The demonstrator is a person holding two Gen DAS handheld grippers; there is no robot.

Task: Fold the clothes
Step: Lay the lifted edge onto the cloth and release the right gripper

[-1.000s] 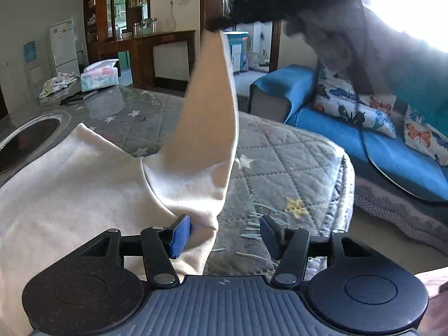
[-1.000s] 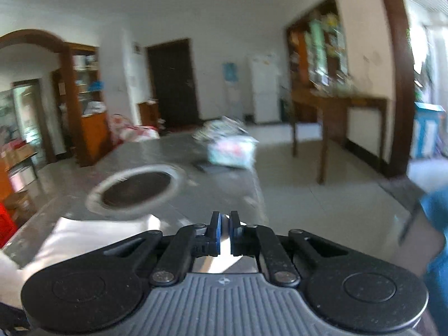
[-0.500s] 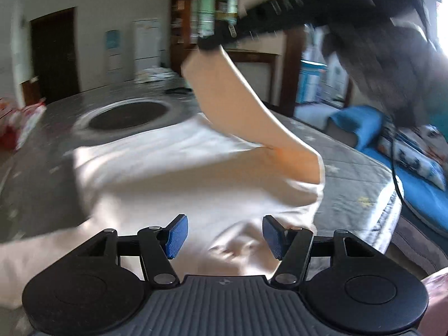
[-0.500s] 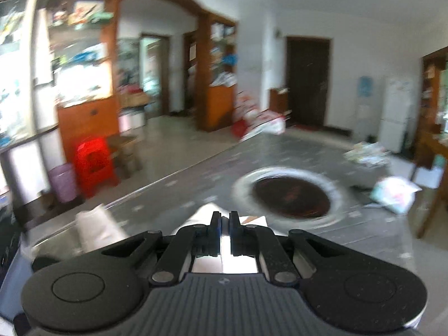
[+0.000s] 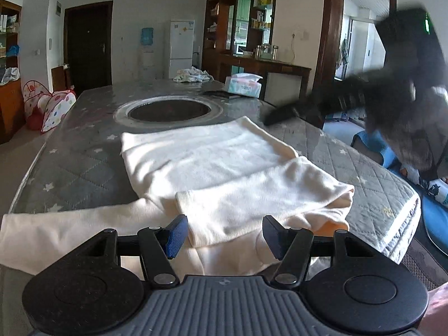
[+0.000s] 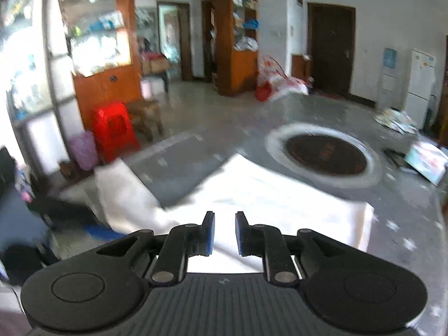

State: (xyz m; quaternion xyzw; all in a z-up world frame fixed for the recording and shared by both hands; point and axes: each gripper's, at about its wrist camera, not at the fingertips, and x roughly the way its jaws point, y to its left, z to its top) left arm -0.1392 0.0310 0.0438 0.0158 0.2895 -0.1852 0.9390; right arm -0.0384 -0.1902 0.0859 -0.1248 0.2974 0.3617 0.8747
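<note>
A cream garment lies partly folded on the quilted desk, near a tissue box with tissues inside. The left tool gapes, released; the right tool is opening, gripping nothing.

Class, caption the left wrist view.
Open left tongs hover over a cream garment half folded on the quilted table.

sleeve laid flat across garment, no longer lifted, right tongs opening, let go
</note>
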